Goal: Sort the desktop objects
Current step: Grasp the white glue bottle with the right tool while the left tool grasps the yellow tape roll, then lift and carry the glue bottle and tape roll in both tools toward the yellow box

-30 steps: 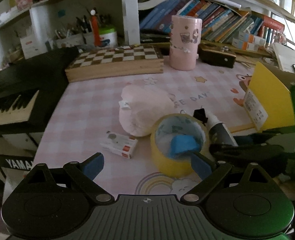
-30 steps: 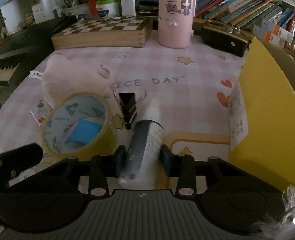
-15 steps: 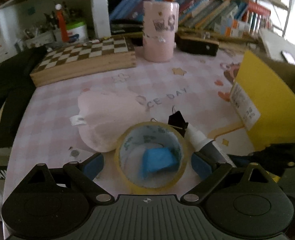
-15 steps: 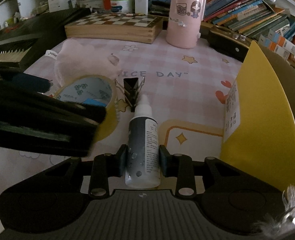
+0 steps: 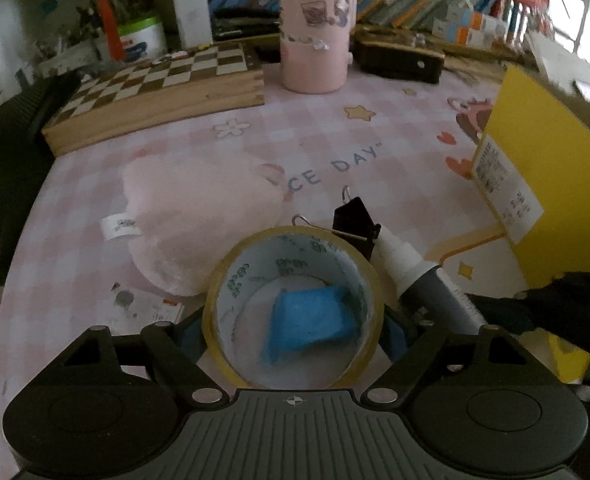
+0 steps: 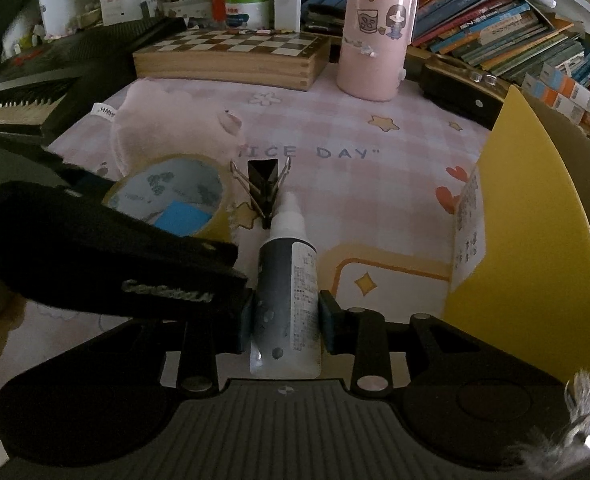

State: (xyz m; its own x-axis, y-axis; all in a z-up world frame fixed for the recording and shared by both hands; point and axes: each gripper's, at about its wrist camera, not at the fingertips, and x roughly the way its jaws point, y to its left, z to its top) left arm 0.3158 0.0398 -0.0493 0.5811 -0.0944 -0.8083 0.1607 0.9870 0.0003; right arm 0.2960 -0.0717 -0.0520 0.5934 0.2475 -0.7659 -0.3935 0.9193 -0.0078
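tape roll sits before us on the pink checked desk mat, a yellowish ring with a printed white inner wall and a blue scrap lying in its hollow. our left gripper straddles it and its jaws are closing, blue pads just at the ring's sides; we cannot tell if they press yet. our right gripper is clenched on a small bottle, dark smooth body, white cap, paper label. a black binder clip with wire handles lies just beyond its cap. a soft pink plush touches the roll; the yellow box stands right.
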